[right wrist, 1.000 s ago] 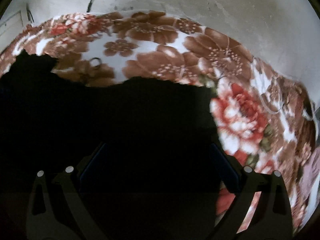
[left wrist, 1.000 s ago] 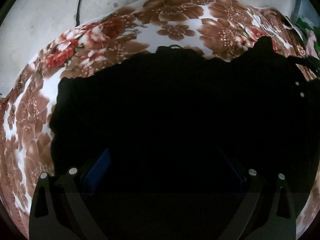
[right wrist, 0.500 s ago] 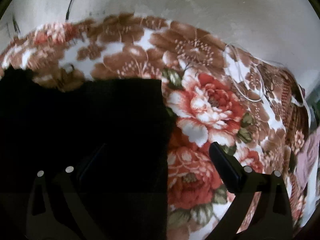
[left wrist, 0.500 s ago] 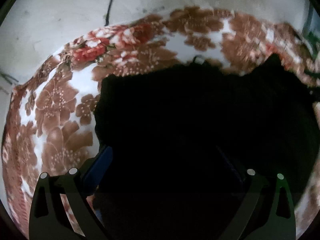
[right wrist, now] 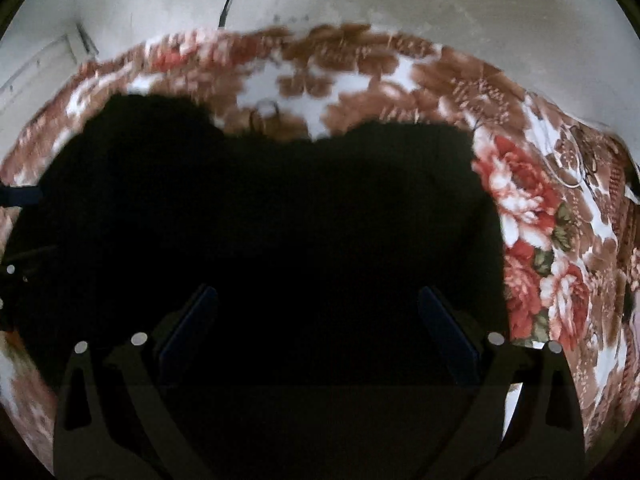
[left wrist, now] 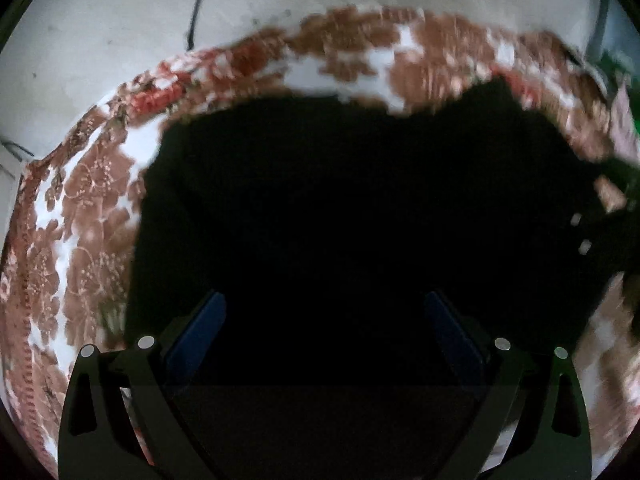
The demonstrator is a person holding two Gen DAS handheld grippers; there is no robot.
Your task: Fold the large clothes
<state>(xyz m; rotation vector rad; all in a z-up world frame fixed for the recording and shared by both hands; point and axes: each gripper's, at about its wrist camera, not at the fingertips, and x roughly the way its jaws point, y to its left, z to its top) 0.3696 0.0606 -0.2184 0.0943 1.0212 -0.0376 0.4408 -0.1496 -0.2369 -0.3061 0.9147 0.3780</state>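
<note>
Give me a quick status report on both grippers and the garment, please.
Left gripper open, over the black garment. Right gripper open, nothing held. Garment spread on floral blanket. Nothing seen in the way.

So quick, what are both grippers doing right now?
Left hand-held gripper: open, over the large black cloth garment, gripping nothing.
Right hand-held gripper: open over it too.

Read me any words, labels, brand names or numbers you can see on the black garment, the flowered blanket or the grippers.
None can be read.
black garment: no visible label or print.
flowered blanket: pattern only, partly blurred.
left gripper and right gripper: no markings.
</note>
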